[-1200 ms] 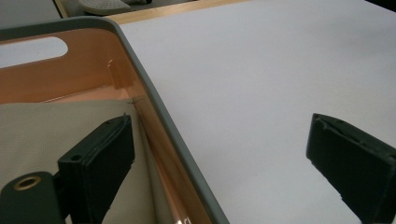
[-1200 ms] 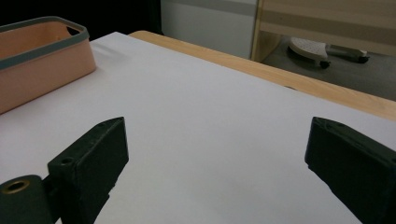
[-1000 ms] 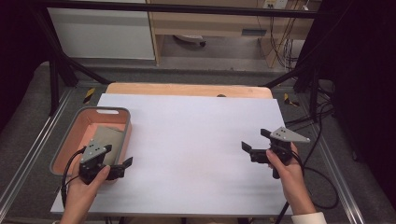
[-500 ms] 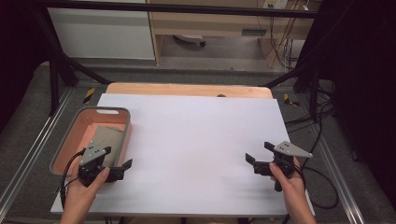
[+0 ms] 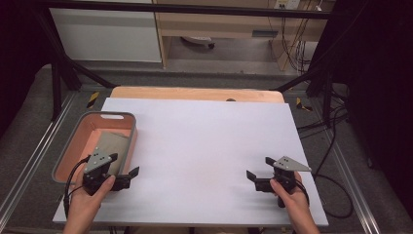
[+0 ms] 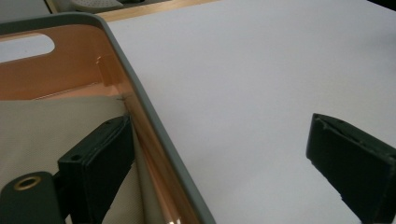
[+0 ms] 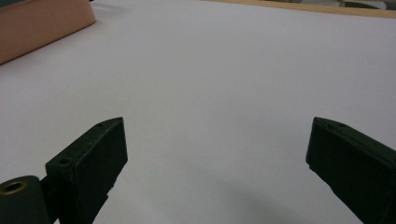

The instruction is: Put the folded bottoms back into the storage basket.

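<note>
Beige cloth (image 5: 111,146), folded flat, lies on the floor of the orange bin (image 5: 73,146) with the grey rim, at the left edge of the white worktop (image 5: 204,146). In the high view its long axis seems to run from near to far, a little tilted, and it fills the right half of the bin.

Just at the near right corner of the bin is the left tool (image 5: 119,171), held in the person's left hand (image 5: 90,192). Its jaws are spread wide and hold nothing. In the left gripper view (image 6: 233,163) one jaw hangs inside the bin, over the cloth, and the other jaw is outside, over the worktop, so the grey wall of the bin passes between them. I cannot tell if the inner jaw touches the cloth.

So the cloth lies ahead and to the left of this tool, very near. I judge that the tool must shift left, clear of the wall, before it can close on the cloth edge.

Well apart, at the near right of the worktop, the right tool (image 5: 258,171) is also released and empty (image 7: 219,163).
</note>
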Demonstrator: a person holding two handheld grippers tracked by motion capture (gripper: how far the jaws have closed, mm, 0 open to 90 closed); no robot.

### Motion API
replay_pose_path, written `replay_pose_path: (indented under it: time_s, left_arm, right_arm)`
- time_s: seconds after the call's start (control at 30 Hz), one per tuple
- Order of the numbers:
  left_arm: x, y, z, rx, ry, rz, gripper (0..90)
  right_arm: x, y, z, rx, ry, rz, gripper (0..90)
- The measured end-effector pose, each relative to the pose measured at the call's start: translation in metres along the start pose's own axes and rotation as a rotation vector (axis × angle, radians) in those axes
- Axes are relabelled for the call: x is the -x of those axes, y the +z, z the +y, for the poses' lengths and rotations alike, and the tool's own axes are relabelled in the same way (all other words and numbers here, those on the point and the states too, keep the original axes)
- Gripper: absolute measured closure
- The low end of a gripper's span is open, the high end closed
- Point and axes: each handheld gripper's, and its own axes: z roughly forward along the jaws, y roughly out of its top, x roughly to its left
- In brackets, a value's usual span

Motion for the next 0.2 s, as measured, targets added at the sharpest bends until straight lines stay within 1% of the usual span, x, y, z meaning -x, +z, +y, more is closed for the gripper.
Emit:
replay_pose_path:
  time_s: [0.07, 0.1, 0.2]
  left_arm:
    - [0.0026, 0.0, 0.0009, 0.002, 0.007, -0.005, 8.0]
    - [0.0039, -0.0001, 0.0014, 0.005, 0.01, -0.007, 8.0]
    - [0.0107, -0.0001, 0.0036, 0.015, 0.031, -0.002, 8.0]
  right_arm:
    - [-0.0041, 0.0035, 0.0006, -0.008, -0.017, 0.018, 5.9]
    - [-0.0056, 0.0047, 0.0012, -0.006, -0.028, 0.018, 5.9]
    - [-0.0068, 0.0051, 0.0028, 0.001, -0.028, 0.023, 5.9]
